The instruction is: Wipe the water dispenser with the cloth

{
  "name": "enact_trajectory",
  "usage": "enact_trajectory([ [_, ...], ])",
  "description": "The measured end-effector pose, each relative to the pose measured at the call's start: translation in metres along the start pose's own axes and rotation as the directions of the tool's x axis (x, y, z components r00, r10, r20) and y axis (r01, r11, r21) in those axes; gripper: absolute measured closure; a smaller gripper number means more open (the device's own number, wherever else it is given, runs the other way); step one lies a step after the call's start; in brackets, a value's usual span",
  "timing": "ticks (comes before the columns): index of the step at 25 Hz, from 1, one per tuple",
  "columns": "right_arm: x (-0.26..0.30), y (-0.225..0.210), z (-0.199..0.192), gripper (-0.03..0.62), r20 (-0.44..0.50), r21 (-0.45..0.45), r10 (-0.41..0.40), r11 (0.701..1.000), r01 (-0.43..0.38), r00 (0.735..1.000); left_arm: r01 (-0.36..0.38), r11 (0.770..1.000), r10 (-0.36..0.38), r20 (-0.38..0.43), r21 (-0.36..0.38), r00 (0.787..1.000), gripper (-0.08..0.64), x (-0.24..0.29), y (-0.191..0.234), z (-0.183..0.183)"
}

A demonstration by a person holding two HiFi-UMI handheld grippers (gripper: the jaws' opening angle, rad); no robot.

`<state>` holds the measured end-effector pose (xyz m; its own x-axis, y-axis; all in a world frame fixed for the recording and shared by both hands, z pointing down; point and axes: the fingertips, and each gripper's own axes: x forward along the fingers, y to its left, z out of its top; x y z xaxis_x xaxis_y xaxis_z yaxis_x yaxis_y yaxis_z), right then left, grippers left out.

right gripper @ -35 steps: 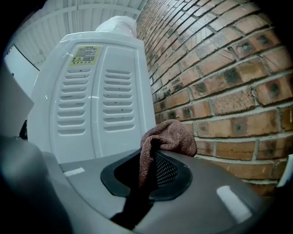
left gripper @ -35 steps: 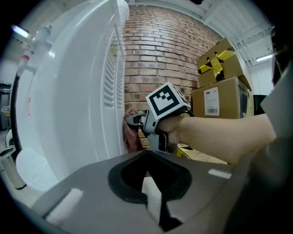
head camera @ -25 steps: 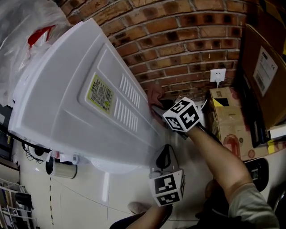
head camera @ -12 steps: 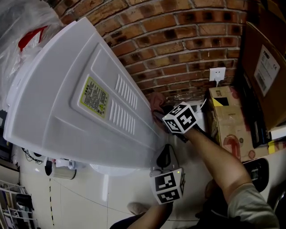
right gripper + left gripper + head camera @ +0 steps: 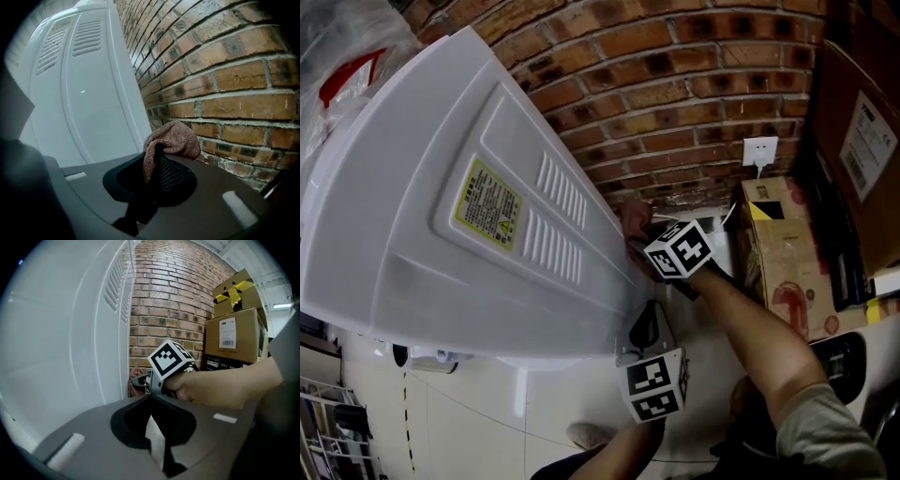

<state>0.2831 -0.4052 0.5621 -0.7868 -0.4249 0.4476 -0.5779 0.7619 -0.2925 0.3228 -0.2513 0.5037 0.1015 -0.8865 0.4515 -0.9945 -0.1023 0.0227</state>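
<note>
The white water dispenser (image 5: 469, 234) fills the left of the head view, its back panel with vents and a yellow label facing me. My right gripper (image 5: 637, 236) is shut on a brownish-pink cloth (image 5: 632, 216), which lies against the dispenser's rear edge close to the brick wall. In the right gripper view the cloth (image 5: 171, 138) bunches out of the jaws, beside the dispenser (image 5: 89, 84). My left gripper (image 5: 643, 323) hangs lower, beside the panel, shut with nothing in it. The left gripper view shows the dispenser (image 5: 56, 333) and the right gripper (image 5: 139, 380) holding the cloth (image 5: 134, 375).
A brick wall (image 5: 694, 84) runs close behind the dispenser, leaving a narrow gap. Stacked cardboard boxes (image 5: 773, 248) stand to the right, with a wall socket (image 5: 759, 150) above them. White floor tiles (image 5: 487, 412) lie below.
My right gripper has slid down the dispenser's rear edge with the cloth still in it. The left gripper has sunk slightly beside the panel.
</note>
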Motion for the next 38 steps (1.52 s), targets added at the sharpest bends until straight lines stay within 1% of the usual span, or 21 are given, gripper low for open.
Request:
enact_trajectory([
  [4, 0.010, -0.007, -0.015, 0.523, -0.032, 0.032, 0.008, 0.999, -0.007, 0.999, 0.004, 1.000, -0.004, -0.007, -0.007, 1.000, 0.560, 0.004, -0.002, -0.004],
  [10, 0.026, -0.021, -0.033, 0.523, -0.041, 0.106, 0.001, 0.994, 0.003, 0.999, 0.004, 1.000, -0.005, -0.015, -0.024, 1.000, 0.560, 0.010, 0.003, -0.012],
  [17, 0.046, -0.037, -0.075, 0.523, -0.110, 0.159, 0.002, 0.987, 0.016, 0.994, -0.002, 1.000, 0.001, -0.034, -0.028, 0.999, 0.560, 0.022, 0.003, -0.021],
  [24, 0.064, -0.047, -0.112, 0.523, -0.168, 0.204, -0.002, 0.978, 0.037, 0.986, -0.006, 1.000, 0.005, -0.079, -0.015, 0.997, 0.560, 0.036, 0.005, -0.039],
  [27, 0.073, -0.050, -0.134, 0.523, -0.217, 0.218, -0.005, 0.975, 0.053, 0.976, -0.003, 1.000, 0.002, -0.095, -0.010, 0.995, 0.560, 0.040, 0.004, -0.046],
  [31, 0.083, -0.055, -0.163, 0.523, -0.290, 0.218, -0.010, 0.973, 0.076, 0.957, 0.003, 1.000, -0.003, -0.110, -0.003, 0.994, 0.560, 0.043, 0.003, -0.051],
  [38, 0.104, -0.065, -0.205, 0.523, -0.386, 0.213, -0.014, 0.971, 0.104, 0.922, -0.014, 1.000, 0.012, -0.142, -0.008, 0.990, 0.560, 0.048, 0.013, -0.061],
])
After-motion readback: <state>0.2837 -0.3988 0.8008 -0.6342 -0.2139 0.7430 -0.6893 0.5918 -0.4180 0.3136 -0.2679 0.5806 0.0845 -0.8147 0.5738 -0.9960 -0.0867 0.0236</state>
